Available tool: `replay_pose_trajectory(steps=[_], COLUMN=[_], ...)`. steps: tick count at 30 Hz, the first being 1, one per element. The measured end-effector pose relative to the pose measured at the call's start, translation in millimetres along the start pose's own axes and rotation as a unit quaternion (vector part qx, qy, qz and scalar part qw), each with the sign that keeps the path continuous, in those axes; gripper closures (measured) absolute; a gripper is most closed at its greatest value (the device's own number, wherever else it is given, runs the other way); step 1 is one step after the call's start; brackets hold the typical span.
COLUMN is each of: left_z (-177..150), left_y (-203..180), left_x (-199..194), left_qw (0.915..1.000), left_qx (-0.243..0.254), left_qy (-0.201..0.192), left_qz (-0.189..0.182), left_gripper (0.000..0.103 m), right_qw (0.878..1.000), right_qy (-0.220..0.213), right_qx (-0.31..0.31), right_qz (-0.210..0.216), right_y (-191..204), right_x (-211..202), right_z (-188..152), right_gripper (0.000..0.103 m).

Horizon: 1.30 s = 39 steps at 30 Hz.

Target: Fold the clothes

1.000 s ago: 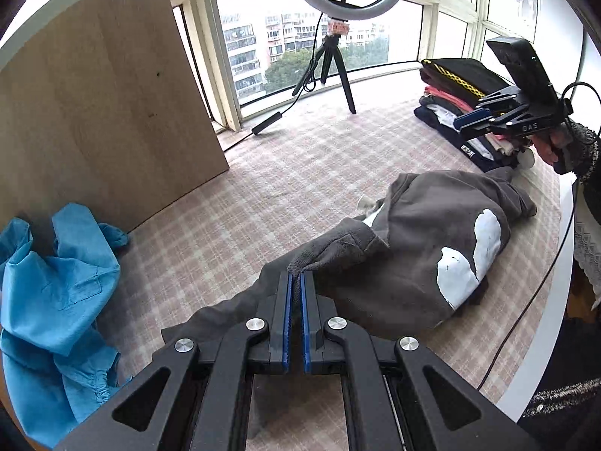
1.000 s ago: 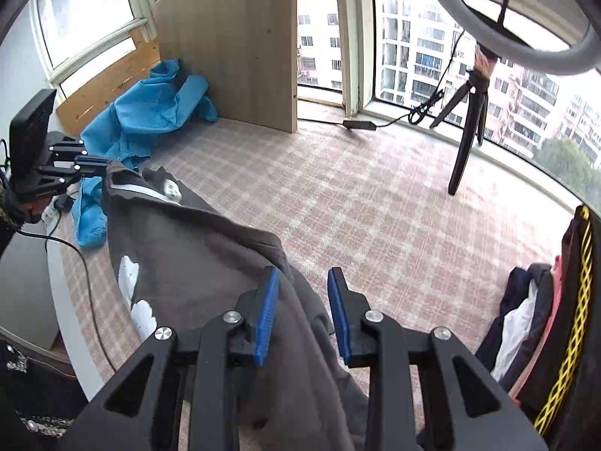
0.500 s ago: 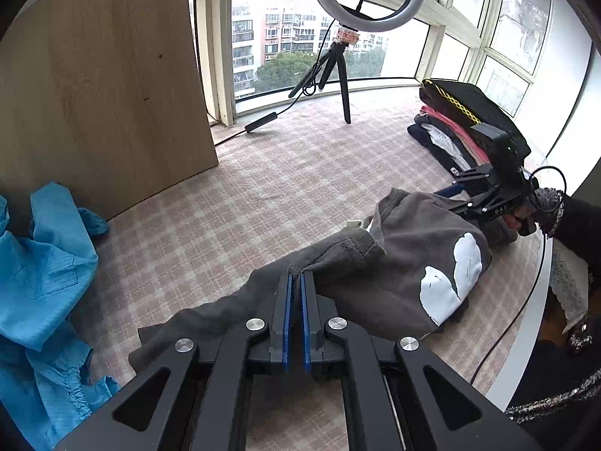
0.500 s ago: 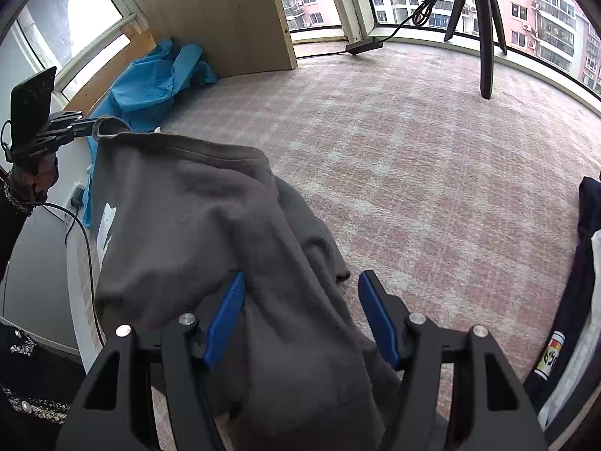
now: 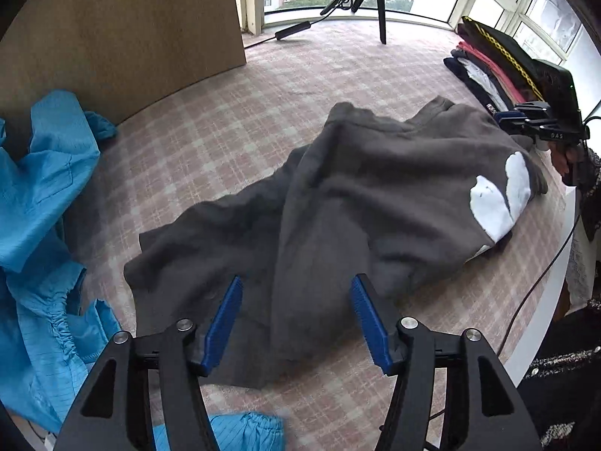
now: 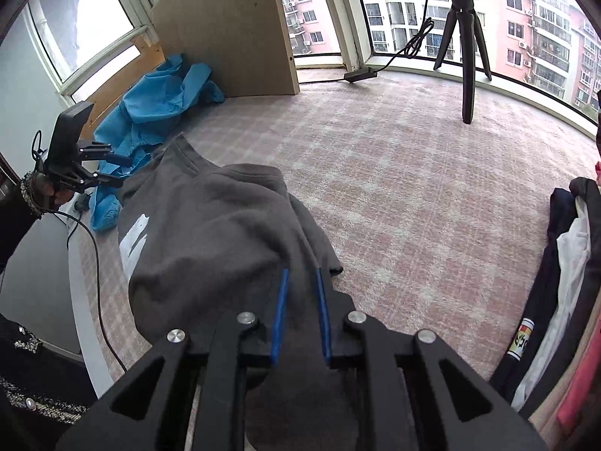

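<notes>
Since a second ago, left gripper [image 5: 296,319] lets go, jaws opening over sweatshirt [image 5: 375,195] on the table [image 5: 263,86]; right gripper [image 6: 301,302] is closing on its cloth. Soft, floppy; pinch hems.

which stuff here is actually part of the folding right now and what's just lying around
In use:
- grey sweatshirt
- left tongs, jaws opening, cloth lying between them
- right tongs, jaws closing over cloth

Lying about:
- blue garment
- folded clothes stack
- tripod
- wooden board
</notes>
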<state>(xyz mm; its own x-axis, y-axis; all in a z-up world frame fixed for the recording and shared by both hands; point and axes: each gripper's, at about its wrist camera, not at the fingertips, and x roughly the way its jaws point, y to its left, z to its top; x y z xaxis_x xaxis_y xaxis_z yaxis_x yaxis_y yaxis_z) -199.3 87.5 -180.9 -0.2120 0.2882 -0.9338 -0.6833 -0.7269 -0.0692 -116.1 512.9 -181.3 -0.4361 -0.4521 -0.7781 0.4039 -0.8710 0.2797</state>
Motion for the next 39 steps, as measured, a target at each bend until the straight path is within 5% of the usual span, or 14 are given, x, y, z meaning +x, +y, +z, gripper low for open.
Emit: replay_pose_trajectory(steps=[1, 4, 6, 8, 14, 17, 22, 30, 39], left_z=[-0.3, 1.2, -1.6, -8.2, -28.3, -28.5, -7.5, 34.6, 6.8], left_y=[3.5, 2.3, -17.8, -30.1, -11.1, -17.0, -25.8, -39.2, -75.1], left_x=[7.6, 16.9, -1.0, -23.1, -45.3, -52.8, -86.0, -223.9, -413.2], left_qw=[0.9998, 0.998, 0.9991, 0.9972, 0.9972, 0.9967, 0.9899, 0.94, 0.8532], left_qx=[-0.017, -0.047, -0.005, 0.016, -0.037, -0.031, -0.006, 0.021, 0.087], left_qy=[0.005, 0.012, -0.025, -0.056, -0.063, -0.074, -0.133, -0.301, -0.45], left_qz=[-0.007, -0.04, -0.033, -0.048, -0.017, -0.005, 0.05, 0.158, 0.25], left_gripper=[0.048, 0.098, 0.1, 0.1, 0.1, 0.1, 0.1, 0.1, 0.1], right_qw=[1.0, 1.0, 1.0, 1.0, 0.998, 0.997, 0.996, 0.971, 0.889], right_qy=[0.003, 0.011, 0.017, 0.023, 0.046, 0.059, -0.006, -0.138, -0.334], right_qx=[0.003, 0.006, 0.007, 0.004, -0.019, -0.044, -0.081, -0.108, -0.133], right_qz=[-0.002, -0.006, -0.01, -0.006, 0.023, 0.019, -0.045, -0.16, -0.285], right_y=[-2.0, -6.7, -9.1, -10.3, -7.8, 6.5, 36.8, 104.4, 231.8], right_x=[-0.4, -2.3, -2.6, -0.8, 26.0, 31.3, -14.8, -128.4, -319.9], right_z=[-0.4, -0.3, 0.0, 0.9, 3.9, -2.8, -4.5, 44.3, 96.7], right_gripper=[0.077, 0.06, 0.047, 0.046, 0.048, 0.089, 0.095, 0.097, 0.098])
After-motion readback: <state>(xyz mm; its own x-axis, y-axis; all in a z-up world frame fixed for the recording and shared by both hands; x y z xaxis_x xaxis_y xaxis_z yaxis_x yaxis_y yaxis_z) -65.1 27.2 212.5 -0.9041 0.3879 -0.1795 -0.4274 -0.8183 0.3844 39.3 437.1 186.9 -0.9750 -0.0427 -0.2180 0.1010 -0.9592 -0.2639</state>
